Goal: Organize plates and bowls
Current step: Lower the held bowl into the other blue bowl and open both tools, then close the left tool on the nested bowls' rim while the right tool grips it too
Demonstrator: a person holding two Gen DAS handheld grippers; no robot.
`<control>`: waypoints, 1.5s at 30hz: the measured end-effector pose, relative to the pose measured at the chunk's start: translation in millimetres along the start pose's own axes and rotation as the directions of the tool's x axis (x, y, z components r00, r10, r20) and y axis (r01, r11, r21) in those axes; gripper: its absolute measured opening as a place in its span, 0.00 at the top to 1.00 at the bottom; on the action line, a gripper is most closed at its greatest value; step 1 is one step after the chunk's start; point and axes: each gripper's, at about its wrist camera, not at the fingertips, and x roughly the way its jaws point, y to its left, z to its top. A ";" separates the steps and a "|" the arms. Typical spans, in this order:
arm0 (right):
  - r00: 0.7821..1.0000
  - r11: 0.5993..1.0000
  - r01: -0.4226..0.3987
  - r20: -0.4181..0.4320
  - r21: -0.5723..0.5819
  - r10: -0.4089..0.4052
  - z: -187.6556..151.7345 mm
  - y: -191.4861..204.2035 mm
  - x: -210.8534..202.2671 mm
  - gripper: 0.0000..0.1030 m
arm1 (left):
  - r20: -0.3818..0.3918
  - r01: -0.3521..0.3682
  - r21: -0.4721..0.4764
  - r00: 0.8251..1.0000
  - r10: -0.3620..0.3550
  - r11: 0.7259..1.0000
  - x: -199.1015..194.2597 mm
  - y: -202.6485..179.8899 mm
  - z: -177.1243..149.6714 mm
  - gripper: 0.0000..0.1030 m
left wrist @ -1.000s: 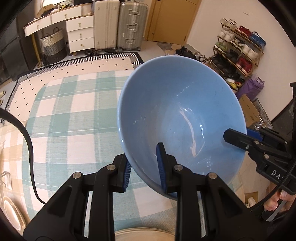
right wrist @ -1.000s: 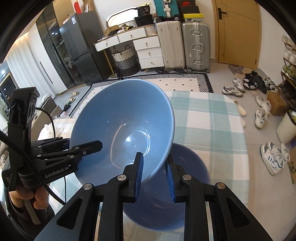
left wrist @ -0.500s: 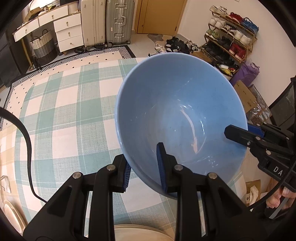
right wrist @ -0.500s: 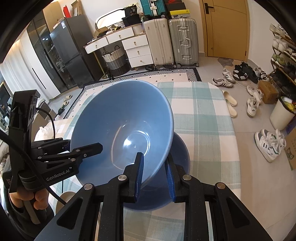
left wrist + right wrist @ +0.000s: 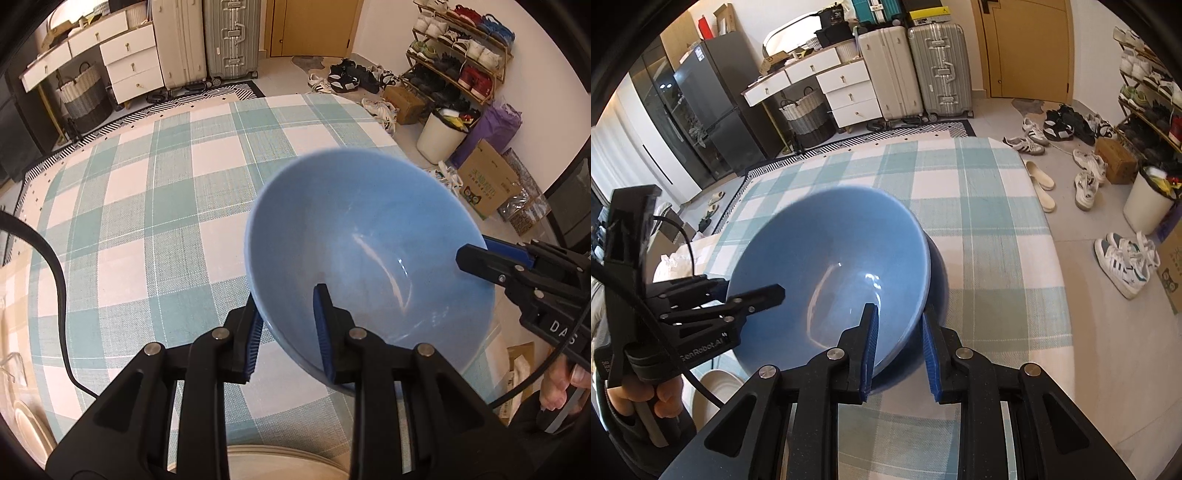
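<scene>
A light blue bowl [image 5: 369,251] hangs tilted over the green-and-white checked tablecloth [image 5: 147,203]. My left gripper [image 5: 288,332] is shut on its near rim, one pad inside and one outside. From the right, my right gripper [image 5: 476,258] clamps the opposite rim. In the right wrist view the same bowl [image 5: 831,258] is pinched at its rim by my right gripper [image 5: 899,350], and my left gripper [image 5: 757,295] holds the far side. A darker blue bowl [image 5: 940,280] sits on the cloth [image 5: 979,206] right under it, mostly hidden.
A cream plate [image 5: 280,458] lies at the table's near edge, and another pale dish [image 5: 713,387] sits near a hand at the left. Past the table's right edge are shoes [image 5: 1123,266], a white bin [image 5: 1145,206] and a cardboard box [image 5: 487,184].
Both grippers have carried the light blue bowl down and nearer the table. It now sits close over the darker bowl, covering most of it. Both grips have held.
</scene>
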 end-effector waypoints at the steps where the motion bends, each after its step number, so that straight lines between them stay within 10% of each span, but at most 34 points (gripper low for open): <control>1: 1.000 1.000 0.004 -0.001 0.003 -0.004 -1.3 -2.0 0.9 0.77 | 0.002 -0.006 0.006 1.000 0.006 1.000 -0.8 -1.5 -0.5 0.78; 6: 1.000 1.000 0.015 0.015 0.019 -0.015 -2.6 -10.1 -2.3 0.77 | 0.028 -0.018 0.015 0.999 0.018 1.000 -8.4 -1.5 1.2 0.74; 11: 1.000 0.999 0.007 0.028 0.032 -0.007 -2.7 -12.5 -7.2 0.76 | 0.055 -0.008 0.017 0.998 0.007 1.000 -19.6 1.4 3.8 0.45; 16: 0.999 0.999 -0.017 0.050 0.044 0.015 -5.1 -13.5 -13.3 0.48 | 0.067 -0.003 0.016 0.998 0.002 1.000 -25.7 4.0 3.2 0.28; 25: 0.996 0.998 -0.042 0.079 0.048 0.038 -10.3 -13.0 -24.7 0.18 | 0.073 0.014 0.017 0.997 -0.016 1.000 -30.1 10.9 -1.8 0.22; 45: 0.991 0.997 -0.062 0.120 0.048 0.056 -18.8 -12.7 -34.6 0.08 | 0.096 0.047 -0.030 0.994 -0.044 0.998 -34.1 28.7 -11.0 0.02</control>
